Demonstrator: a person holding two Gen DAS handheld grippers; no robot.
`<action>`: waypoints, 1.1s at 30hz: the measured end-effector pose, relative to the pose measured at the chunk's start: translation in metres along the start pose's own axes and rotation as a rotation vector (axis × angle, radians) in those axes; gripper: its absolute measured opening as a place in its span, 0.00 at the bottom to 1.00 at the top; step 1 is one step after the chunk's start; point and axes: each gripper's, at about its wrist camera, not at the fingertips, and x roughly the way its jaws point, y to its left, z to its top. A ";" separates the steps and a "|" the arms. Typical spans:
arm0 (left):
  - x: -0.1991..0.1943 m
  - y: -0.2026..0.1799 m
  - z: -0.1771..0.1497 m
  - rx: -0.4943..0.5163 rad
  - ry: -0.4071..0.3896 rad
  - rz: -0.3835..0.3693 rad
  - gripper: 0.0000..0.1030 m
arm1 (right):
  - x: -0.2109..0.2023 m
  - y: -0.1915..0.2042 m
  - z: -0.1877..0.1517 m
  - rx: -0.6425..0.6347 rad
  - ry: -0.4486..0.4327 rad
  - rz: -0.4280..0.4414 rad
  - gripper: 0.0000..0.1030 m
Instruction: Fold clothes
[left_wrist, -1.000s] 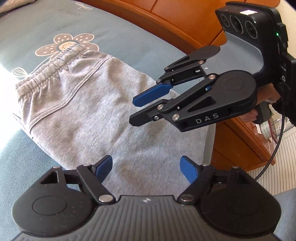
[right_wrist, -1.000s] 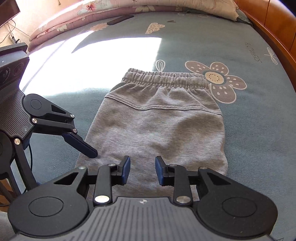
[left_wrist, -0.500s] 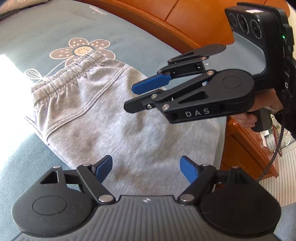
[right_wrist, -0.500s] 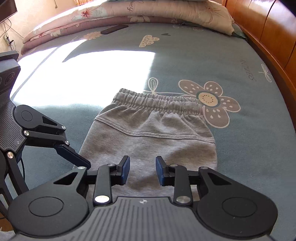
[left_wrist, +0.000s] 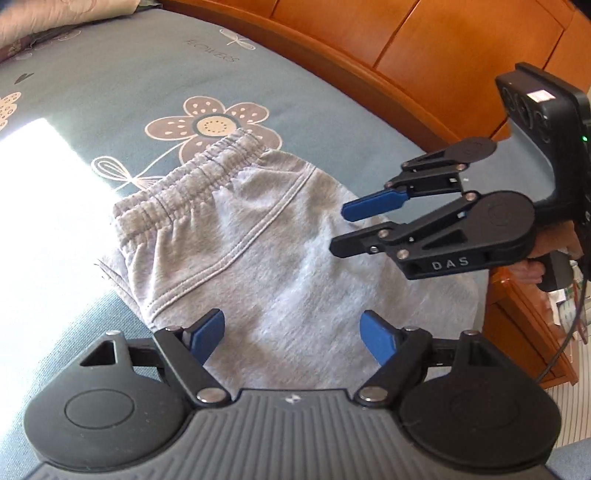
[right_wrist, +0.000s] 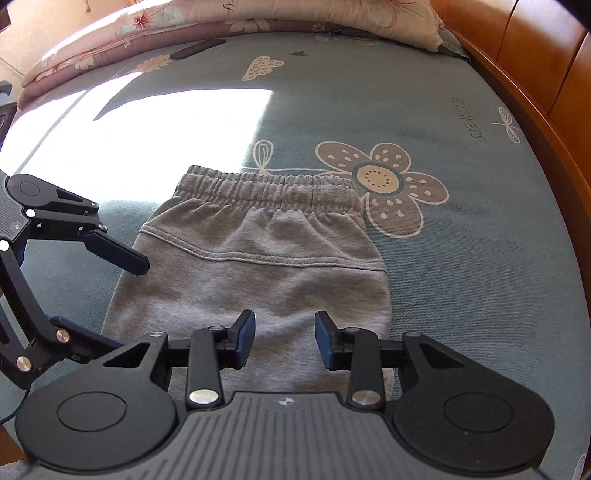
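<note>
Grey sweatpants (left_wrist: 258, 258), folded short, lie flat on the blue-grey flowered bedsheet (left_wrist: 129, 81), elastic waistband (right_wrist: 269, 188) at the far end. My left gripper (left_wrist: 291, 325) hangs open over the near end of the cloth with nothing between its blue pads. My right gripper (right_wrist: 284, 325) hovers over the same near end; its jaws are opening and nothing is between them. In the left wrist view the right gripper (left_wrist: 338, 232) stands above the cloth's right side. One finger (right_wrist: 118, 253) of the left gripper shows at the cloth's left edge.
A wooden bed frame (right_wrist: 546, 110) runs along the right side of the bed (right_wrist: 461, 258). A rolled floral quilt (right_wrist: 258, 14) and a dark flat object (right_wrist: 197, 48) lie at the far end. Bright sunlight (right_wrist: 147, 129) covers the sheet. A hand (left_wrist: 554, 251) holds the right gripper.
Both grippers have drawn back toward the near end of the sweatpants, so more of the sheet beyond the waistband shows. The right gripper's jaws stand slightly wider.
</note>
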 end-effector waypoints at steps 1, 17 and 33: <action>0.004 0.000 0.001 0.006 0.030 0.035 0.76 | 0.005 0.001 -0.002 -0.004 0.028 -0.026 0.39; 0.008 -0.082 -0.010 0.136 0.124 -0.097 0.77 | -0.007 -0.013 0.006 0.209 0.143 -0.080 0.42; 0.020 -0.078 -0.016 0.069 0.171 -0.072 0.77 | -0.009 -0.011 0.002 0.222 0.149 -0.070 0.44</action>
